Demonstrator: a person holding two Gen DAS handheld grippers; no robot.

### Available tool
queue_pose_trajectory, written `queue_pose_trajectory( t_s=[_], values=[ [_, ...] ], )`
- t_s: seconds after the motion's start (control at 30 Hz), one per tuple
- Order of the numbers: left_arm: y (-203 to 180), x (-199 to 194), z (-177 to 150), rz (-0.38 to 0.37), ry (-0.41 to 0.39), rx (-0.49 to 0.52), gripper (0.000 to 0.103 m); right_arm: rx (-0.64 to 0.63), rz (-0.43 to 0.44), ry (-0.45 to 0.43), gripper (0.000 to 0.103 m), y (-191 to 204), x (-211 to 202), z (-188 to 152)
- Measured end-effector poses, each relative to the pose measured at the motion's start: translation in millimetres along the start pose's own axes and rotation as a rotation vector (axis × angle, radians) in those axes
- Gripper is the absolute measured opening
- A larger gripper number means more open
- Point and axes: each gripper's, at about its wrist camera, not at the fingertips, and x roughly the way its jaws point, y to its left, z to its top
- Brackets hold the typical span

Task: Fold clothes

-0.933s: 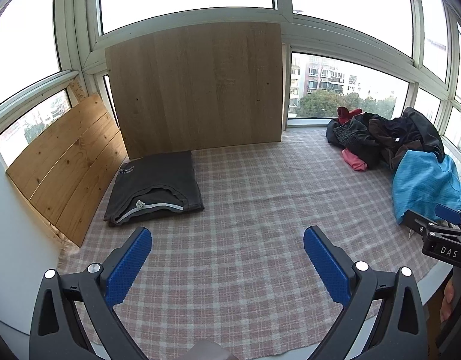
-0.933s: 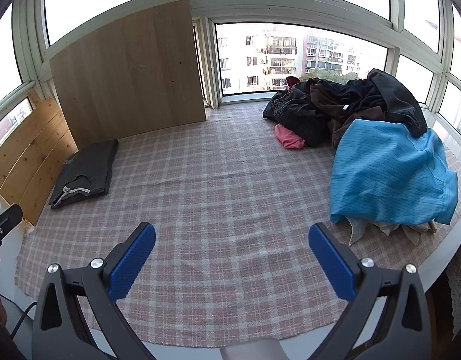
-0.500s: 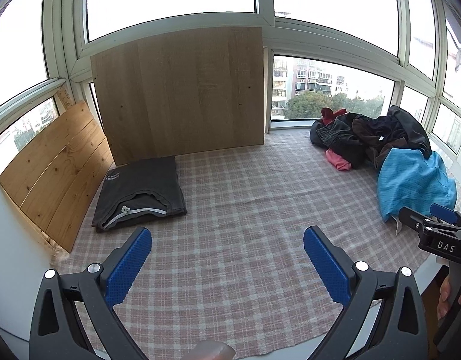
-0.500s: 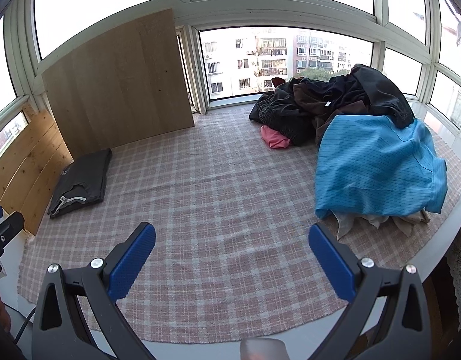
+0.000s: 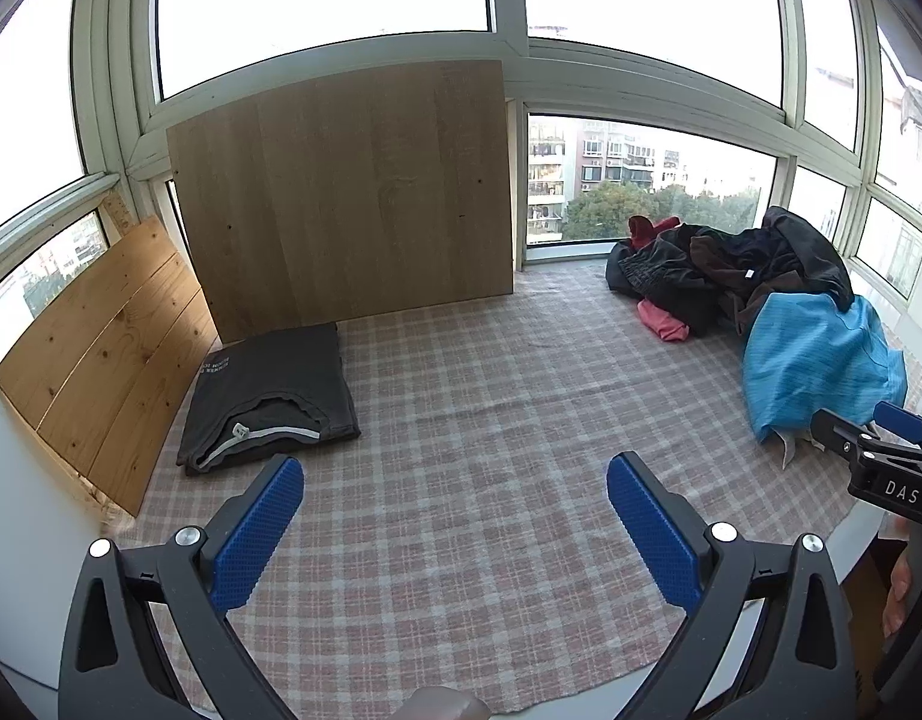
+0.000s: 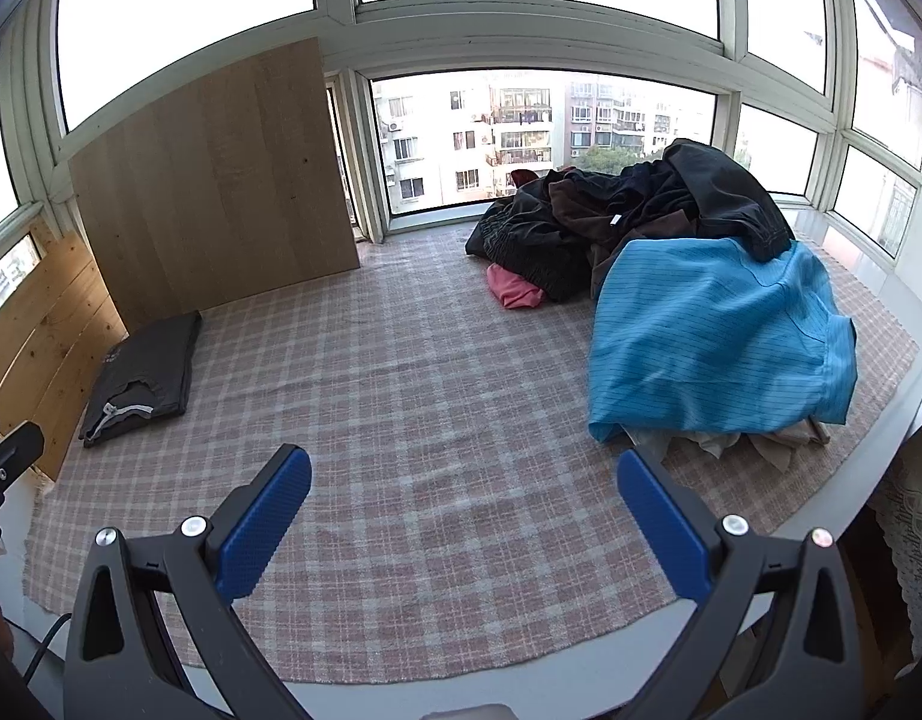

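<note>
Both grippers hang over the near edge of the checked cloth [image 6: 437, 396], and neither one is carrying anything. The left gripper [image 5: 455, 516] has its 2 blue pads spread wide with only cloth showing between them; the right gripper [image 6: 464, 510] is spread the same way, nothing between its fingers either.

Out from the left gripper, 1 dark grey garment [image 5: 269, 390] lies folded flat at the far left, up against the slatted wooden panel [image 5: 101, 354] and the big wooden board [image 5: 347, 198] leaning on the window. Out from the right gripper, the loose clothes are heaped at the far right: a blue ribbed top [image 6: 719, 336] draped on the near side, pale fabric poking out from under it, a pink piece [image 6: 515, 291] at the heap's left foot, and a tangle of black and brown garments [image 6: 629, 210] behind. The middle of the cloth lies bare.

So I'd call this a moment between garments, both tools free. With a heap still unfolded, the likely next pick is the blue top, nearest the right gripper; it would want a pinch on an edge or shoulder, then a lift clear of the heap so nothing beneath drags along.

Containers: I see no basket, bin or box anywhere, only the cloth holding everything.
</note>
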Motion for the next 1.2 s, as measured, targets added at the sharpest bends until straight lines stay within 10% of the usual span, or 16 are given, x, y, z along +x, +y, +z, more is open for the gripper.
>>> queue_pose_trajectory(
  t_s=[0.53,0.87,1.2],
  values=[
    [-62,20,15,-0.196,-0.004,0.112,0.102,0.049,-0.121,-0.037,0.103,-57,-20,-9],
    [-128,46,24,-0.283,0.019,0.195,0.102,0.194,-0.283,-0.081,0.103,-163,-37,-16],
    [-199,84,30,-0.267,0.105,0.216,0.1,0.355,-0.237,-0.028,0.103,-290,-3,-8]
  ],
)
